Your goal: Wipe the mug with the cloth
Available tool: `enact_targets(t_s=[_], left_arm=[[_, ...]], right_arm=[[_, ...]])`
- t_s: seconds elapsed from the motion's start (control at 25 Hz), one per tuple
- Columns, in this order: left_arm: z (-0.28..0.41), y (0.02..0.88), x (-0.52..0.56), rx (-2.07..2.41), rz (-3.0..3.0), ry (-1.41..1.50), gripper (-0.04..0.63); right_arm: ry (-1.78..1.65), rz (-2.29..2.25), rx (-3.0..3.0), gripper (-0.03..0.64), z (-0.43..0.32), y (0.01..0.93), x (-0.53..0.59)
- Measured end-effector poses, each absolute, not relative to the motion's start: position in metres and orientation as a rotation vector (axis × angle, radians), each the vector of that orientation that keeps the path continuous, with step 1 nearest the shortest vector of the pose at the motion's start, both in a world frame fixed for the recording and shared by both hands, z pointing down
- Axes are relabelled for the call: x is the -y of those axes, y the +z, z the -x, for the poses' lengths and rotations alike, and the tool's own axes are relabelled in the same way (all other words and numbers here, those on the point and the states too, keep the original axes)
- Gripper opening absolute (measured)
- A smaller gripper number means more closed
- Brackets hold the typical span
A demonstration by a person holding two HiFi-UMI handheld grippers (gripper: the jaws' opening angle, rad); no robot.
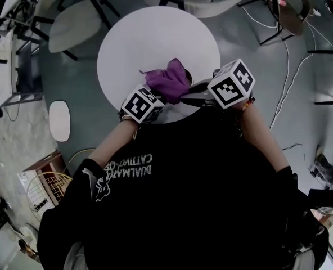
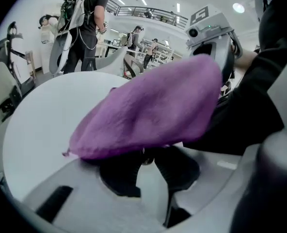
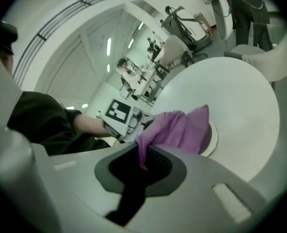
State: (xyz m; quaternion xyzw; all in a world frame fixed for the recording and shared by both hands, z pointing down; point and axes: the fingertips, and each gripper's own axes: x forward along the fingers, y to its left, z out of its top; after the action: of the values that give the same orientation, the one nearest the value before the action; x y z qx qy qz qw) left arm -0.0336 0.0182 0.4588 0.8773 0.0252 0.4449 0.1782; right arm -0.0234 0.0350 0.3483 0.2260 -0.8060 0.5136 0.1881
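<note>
"Mug [image 3: 212,139] first — where did it sit?"

"At the near edge of the round white surface [image 1: 149,38], close in front of the person, and almost wholly under the purple cloth [image 1: 169,80]. In the right gripper view only a curved pale strip of it showed, at the cloth's right side."

"So the cloth lay loose over it?"

"Draped over it in a bunched hump, but not loose. The right tool [image 3: 142,155] had its jaws together on one corner, and a thin purple strip ran down between the dark pads."

"And the left tool [image 2: 146,155]?"

"It reached in from the left, low under the cloth. Its jaws stood nearly together, the tips pinched on a thin pale bit of the mug right beneath the purple fold. Whatever more they held, the cloth hid."

"How did the two tools stand to each other?"

"One on either side of the cloth — the left one's marker cube [image 1: 141,104] at the near left, the right one's [image 1: 232,83] a little farther off and to the right."

"And around the surface?"

"Pale chairs [image 1: 76,24] stood at its far side, and cables [image 1: 284,66] trailed over the grey floor [image 1: 251,44] to the right."
</note>
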Motion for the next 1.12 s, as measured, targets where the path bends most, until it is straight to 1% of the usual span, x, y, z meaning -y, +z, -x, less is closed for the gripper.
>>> enact_targets(t_s=[0.16, 0.28, 0.48, 0.56, 0.68, 0.76, 0.84, 0.88, 0.92, 1.04, 1.12], left_arm=[[0.035, 0.46, -0.016, -0.012, -2.507, 1.254, 0.088], [0.04, 0.456, -0.004, 0.12, -2.529, 1.171, 0.121], [0.064, 0.441, 0.001, 0.455, -2.496, 0.959, 0.123], [0.083, 0.423, -0.003, 0.652, -2.446, 0.822, 0.118], [0.086, 0.366, -0.004, 0.877, -2.388, 0.436, 0.104], [0.069, 0.315, -0.02, 0.925, -2.378, 0.167, 0.1], [0.045, 0.259, -0.042, 0.936, -2.389, -0.045, 0.086], [0.033, 0.232, -0.05, 0.932, -2.403, -0.122, 0.041], [0.021, 0.207, -0.057, 0.922, -2.415, -0.178, -0.003], [-0.016, 0.142, -0.084, 0.857, -2.496, -0.253, -0.003], [-0.031, 0.107, -0.104, 0.843, -2.594, -0.254, -0.002]], right_arm=[[1.604, -0.635, 2.701, 0.032, -0.01, 0.257, -0.025], [1.649, -0.57, 3.04, 0.032, -0.052, 0.183, -0.018], [1.536, -0.524, 3.321, 0.034, -0.114, 0.116, -0.038], [1.473, -0.551, 3.405, 0.032, -0.131, 0.097, -0.053], [1.338, -0.612, 3.528, 0.032, -0.159, 0.063, -0.068], [1.27, -0.661, 3.56, 0.033, -0.175, 0.046, -0.079], [1.235, -0.688, 3.562, 0.034, -0.184, 0.036, -0.095], [1.225, -0.685, 3.561, 0.034, -0.186, 0.032, -0.101], [1.222, -0.673, 3.559, 0.034, -0.186, 0.027, -0.105], [1.205, -0.666, 3.524, 0.034, -0.181, 0.013, -0.121], [1.103, -0.756, 3.458, 0.034, -0.176, 0.009, -0.131]])
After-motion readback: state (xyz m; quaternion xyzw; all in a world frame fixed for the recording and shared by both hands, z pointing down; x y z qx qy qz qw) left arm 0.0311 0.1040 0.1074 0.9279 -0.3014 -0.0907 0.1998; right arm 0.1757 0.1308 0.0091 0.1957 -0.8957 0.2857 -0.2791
